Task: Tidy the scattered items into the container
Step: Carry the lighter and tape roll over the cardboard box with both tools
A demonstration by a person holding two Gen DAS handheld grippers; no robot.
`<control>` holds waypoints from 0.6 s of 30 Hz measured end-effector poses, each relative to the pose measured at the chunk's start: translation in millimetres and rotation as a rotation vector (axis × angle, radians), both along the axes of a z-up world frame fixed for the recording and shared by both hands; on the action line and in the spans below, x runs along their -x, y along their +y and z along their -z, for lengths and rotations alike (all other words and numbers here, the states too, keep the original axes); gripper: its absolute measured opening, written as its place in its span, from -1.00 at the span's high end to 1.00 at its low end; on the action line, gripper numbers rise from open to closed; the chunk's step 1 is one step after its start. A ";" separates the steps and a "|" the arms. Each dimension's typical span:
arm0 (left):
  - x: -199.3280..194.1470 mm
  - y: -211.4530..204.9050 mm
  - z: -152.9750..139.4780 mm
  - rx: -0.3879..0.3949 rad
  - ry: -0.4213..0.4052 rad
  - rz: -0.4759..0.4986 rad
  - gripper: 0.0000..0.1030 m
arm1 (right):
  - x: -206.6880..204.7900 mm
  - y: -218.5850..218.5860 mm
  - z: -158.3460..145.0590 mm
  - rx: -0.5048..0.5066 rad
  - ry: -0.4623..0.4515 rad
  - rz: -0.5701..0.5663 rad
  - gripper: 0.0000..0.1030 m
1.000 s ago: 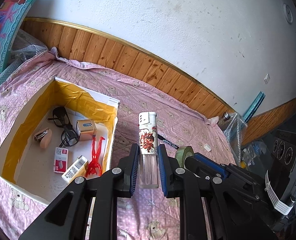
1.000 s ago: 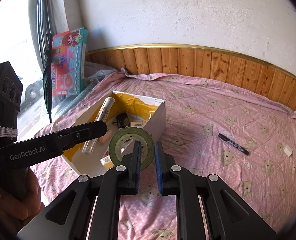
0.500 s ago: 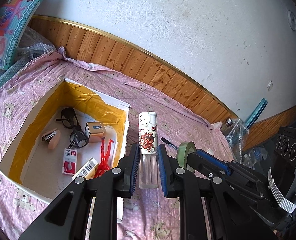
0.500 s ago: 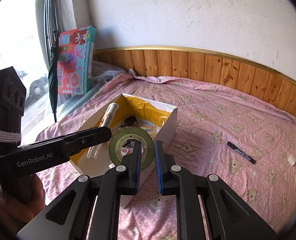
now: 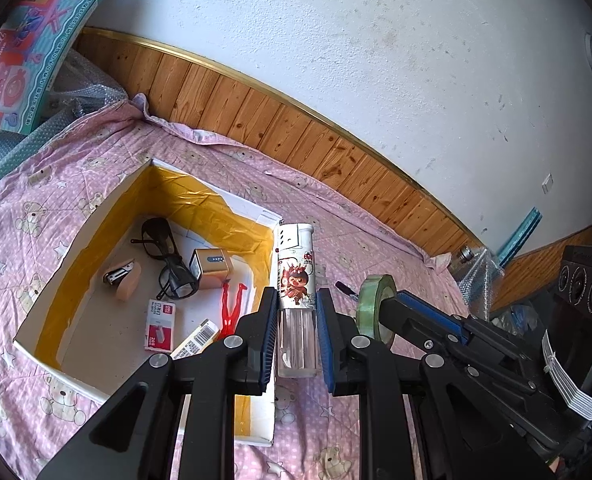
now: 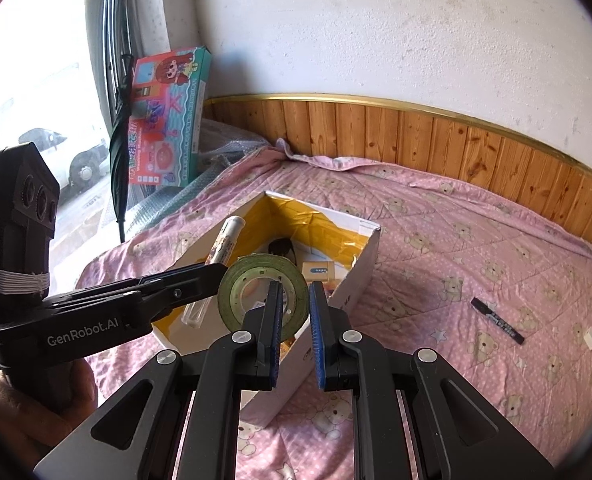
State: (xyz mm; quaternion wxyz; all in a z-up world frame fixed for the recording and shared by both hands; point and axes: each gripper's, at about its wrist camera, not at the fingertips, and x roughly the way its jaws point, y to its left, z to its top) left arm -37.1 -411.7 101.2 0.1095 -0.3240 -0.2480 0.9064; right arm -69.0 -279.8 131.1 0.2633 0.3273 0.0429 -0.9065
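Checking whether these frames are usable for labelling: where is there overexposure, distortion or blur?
Right wrist view: the bright window at left is blown out, and the wooden wall panelling bows from fisheye. Left wrist view: evenly lit, the same bowing, dark corners; the clear plastic lighter with a cartoon label is sharp.

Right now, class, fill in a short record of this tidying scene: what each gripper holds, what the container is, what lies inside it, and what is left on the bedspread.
left gripper: shut on tall clear lighter with cartoon label
right gripper: shut on green tape roll
container: white cardboard box lined with yellow tape, open top
inside the box: black glasses, small tan stapler, red figure, staples packet
left on pink bear-print bedspread: black marker pen, small white piece
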 end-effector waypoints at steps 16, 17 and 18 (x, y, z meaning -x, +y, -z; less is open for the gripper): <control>-4.2 -35.0 10.7 -0.016 -0.021 -0.052 0.61 | 8.9 -37.1 5.2 -0.011 -0.014 -0.055 0.73; -4.1 -36.9 11.7 -0.017 -0.023 -0.055 0.61 | 9.5 -39.3 6.0 -0.012 -0.015 -0.058 0.73; -4.0 -39.3 12.8 -0.019 -0.025 -0.057 0.61 | 10.3 -41.9 7.0 -0.014 -0.017 -0.062 0.73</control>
